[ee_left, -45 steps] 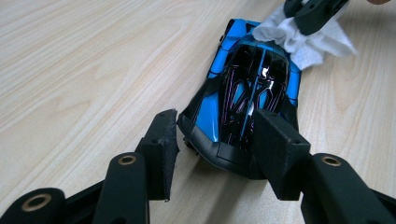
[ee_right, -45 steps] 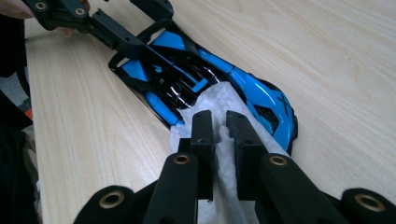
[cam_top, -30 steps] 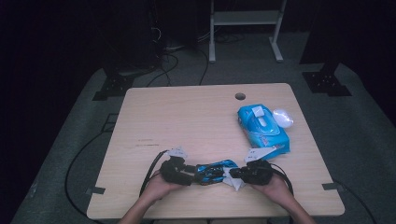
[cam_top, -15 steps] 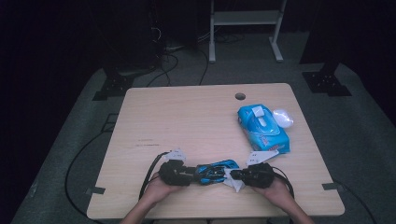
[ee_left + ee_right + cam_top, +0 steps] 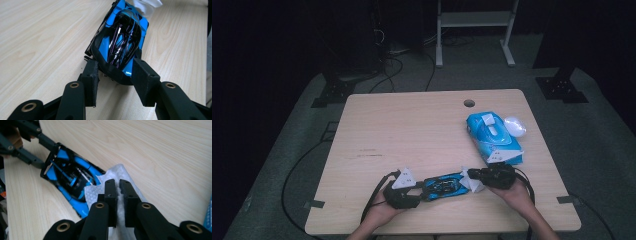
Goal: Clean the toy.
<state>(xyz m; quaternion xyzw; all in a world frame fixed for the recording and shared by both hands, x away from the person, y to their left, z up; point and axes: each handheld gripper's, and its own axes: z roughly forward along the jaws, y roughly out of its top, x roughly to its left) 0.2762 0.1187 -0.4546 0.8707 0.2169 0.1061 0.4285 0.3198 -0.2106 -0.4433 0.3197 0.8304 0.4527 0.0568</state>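
Note:
A blue and black toy car [image 5: 444,185] lies near the table's front edge between my two grippers. My left gripper [image 5: 421,192] is shut on one end of the car [image 5: 120,42], having closed on it within the last second; its pads [image 5: 142,75] press on both sides. My right gripper [image 5: 472,177] pinches a white wipe [image 5: 117,173] between its nearly closed jaws, which have just eased open slightly. The wipe rests against the other end of the car [image 5: 72,176], whose blue and black inner side faces the right gripper view.
A blue pack of wipes [image 5: 492,135] lies at the right of the wooden table [image 5: 412,130], with a small white object [image 5: 514,126] beside it. A round cable hole [image 5: 469,103] is near the far edge. Cables trail off the front.
My left gripper's jaws have closed in on the car's end. Both hands have shifted slightly, the right one a little to the right with the wipe.

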